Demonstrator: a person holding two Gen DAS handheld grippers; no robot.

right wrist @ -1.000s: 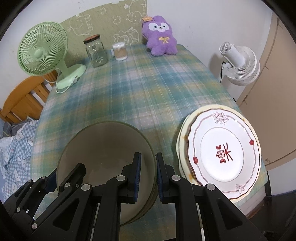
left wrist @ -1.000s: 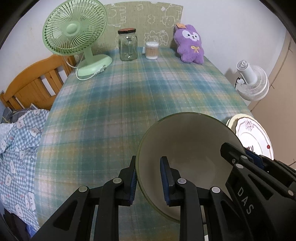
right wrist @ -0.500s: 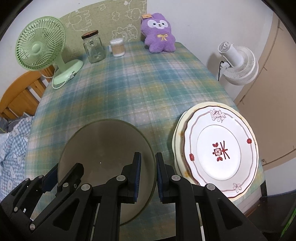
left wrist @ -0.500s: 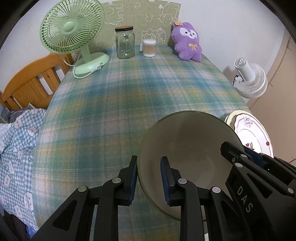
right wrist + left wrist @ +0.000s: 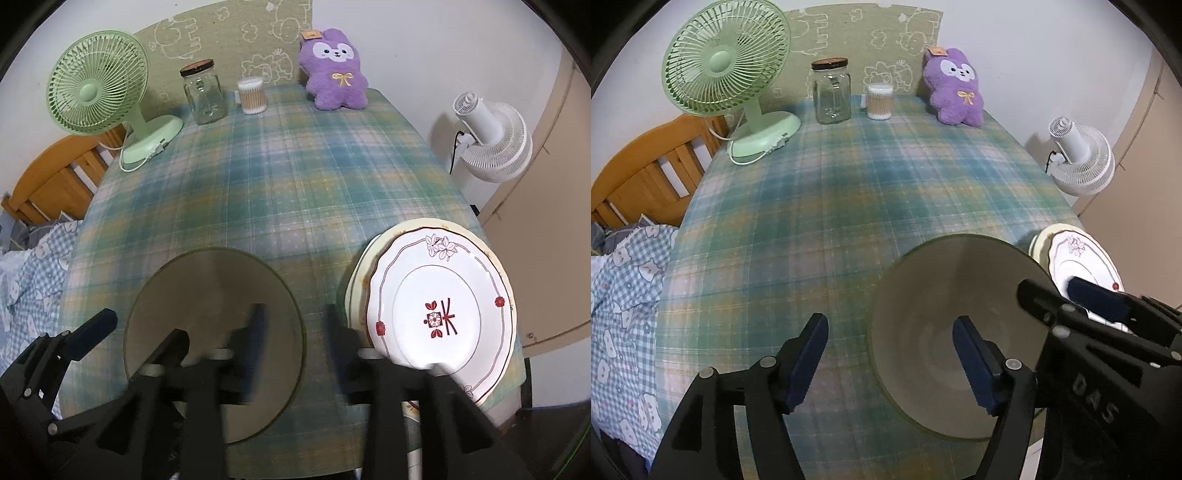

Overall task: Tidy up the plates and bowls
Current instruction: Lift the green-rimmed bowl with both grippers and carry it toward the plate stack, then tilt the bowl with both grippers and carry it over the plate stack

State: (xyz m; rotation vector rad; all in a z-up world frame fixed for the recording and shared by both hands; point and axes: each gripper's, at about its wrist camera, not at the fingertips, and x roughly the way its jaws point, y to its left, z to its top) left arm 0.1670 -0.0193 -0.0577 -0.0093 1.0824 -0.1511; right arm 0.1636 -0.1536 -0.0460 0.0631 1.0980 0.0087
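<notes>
Both the left gripper (image 5: 888,356) and right gripper (image 5: 295,325) just unclamped, jaws opening off the olive glass bowl (image 5: 960,332), now resting on the plaid tablecloth (image 5: 849,192) at 9 o'clock of the plate stack (image 5: 436,314); bowl placement looks done.

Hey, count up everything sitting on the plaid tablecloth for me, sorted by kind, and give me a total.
Bowls: 1, the wide grey-green glass bowl
Plates: 2, a white floral plate stacked on a cream plate
Fans: 1, the green desk fan
Jars: 1, the clear glass jar
Cotton swab tubs: 1
Plush toys: 1, the purple bunny
Total: 7
</notes>
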